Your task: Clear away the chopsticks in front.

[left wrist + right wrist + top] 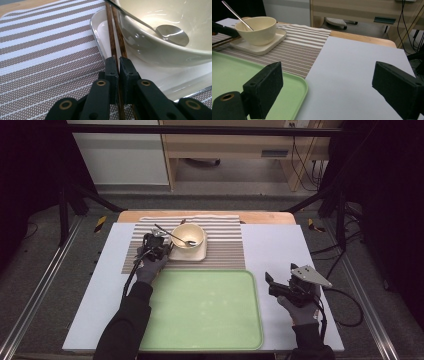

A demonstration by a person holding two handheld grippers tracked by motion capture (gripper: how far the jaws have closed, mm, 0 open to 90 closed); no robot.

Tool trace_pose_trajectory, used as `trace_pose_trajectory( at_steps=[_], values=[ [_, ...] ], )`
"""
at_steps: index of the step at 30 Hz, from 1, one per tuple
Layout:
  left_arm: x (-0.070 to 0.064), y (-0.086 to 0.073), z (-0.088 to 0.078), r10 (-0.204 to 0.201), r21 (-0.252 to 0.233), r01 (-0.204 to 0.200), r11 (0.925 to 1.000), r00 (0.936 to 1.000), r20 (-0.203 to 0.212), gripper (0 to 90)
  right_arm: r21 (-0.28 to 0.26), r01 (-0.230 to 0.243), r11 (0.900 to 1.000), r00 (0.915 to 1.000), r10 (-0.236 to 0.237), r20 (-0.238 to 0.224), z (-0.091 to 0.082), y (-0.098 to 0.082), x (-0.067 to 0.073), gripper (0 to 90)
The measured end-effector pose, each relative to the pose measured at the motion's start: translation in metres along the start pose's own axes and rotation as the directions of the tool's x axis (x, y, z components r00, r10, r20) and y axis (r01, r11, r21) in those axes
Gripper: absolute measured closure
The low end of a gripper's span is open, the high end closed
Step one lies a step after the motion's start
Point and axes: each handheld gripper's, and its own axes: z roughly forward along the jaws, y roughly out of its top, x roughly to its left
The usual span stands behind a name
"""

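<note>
A pair of dark wooden chopsticks [113,37] lies along the left rim of a square cream plate [100,27], and my left gripper [118,62] is shut on them near their lower end. On the plate stands a cream bowl [160,50] with a metal spoon [172,33] in it. From above, my left gripper [155,244] sits just left of the bowl [189,237]. My right gripper [271,285] rests to the right of the green tray [200,310]. In its own view, the right gripper [327,82] stands wide open with nothing between the jaws.
The plate and bowl rest on a striped placemat [225,245] at the back of a white board [280,245]. The green tray [242,75] lies in front of the mat. A wooden table edge [260,216] runs behind, with frame legs and cables beyond.
</note>
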Motion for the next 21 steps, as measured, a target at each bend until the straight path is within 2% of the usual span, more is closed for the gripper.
trace_pose_trajectory(
  at_steps=[14,21],
  values=[
    [0.002,-0.002,-0.012,-0.014,-0.046,0.015,0.9988,0.9993,0.034,85.1,0.003,0.002,1.0,1.0,-0.002,-0.008,0.0,0.0,0.0,8.2],
    [0.005,-0.001,-0.022,-0.013,-0.067,0.015,0.9976,0.9995,0.027,85.2,0.011,0.009,1.0,0.9999,-0.009,-0.006,0.001,0.0,0.001,7.4]
  ],
)
